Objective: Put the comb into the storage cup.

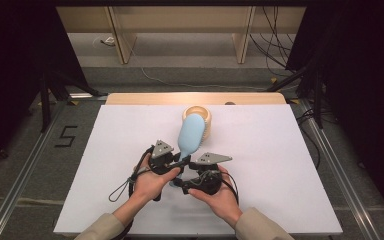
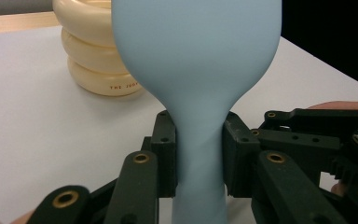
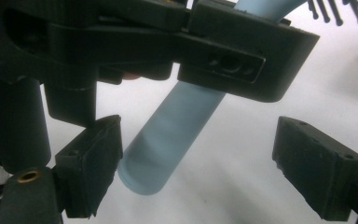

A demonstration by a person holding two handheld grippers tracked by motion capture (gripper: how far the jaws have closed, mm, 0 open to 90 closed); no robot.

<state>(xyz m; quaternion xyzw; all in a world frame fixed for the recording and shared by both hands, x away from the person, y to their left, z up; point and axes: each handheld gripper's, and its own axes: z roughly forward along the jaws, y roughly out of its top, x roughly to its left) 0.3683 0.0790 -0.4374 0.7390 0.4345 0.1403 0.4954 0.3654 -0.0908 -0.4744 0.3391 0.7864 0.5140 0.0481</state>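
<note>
your left gripper (image 2: 199, 158) has its jaws closed tight on the narrow neck of the light blue brush (image 2: 198, 70), handle running down between the pads and the broad head rising ahead of them. past the head, to its left, sits a cream ringed holder (image 2: 93, 60) on the white table (image 2: 28, 130). your right gripper (image 3: 198, 163) stands wide open with nothing between its jaws; the butt end of the brush handle hangs just inside its left pad (image 3: 95, 158), well apart from the other. from above, both grippers meet under the brush, close together, near the holder (image 1: 202, 116).
</note>
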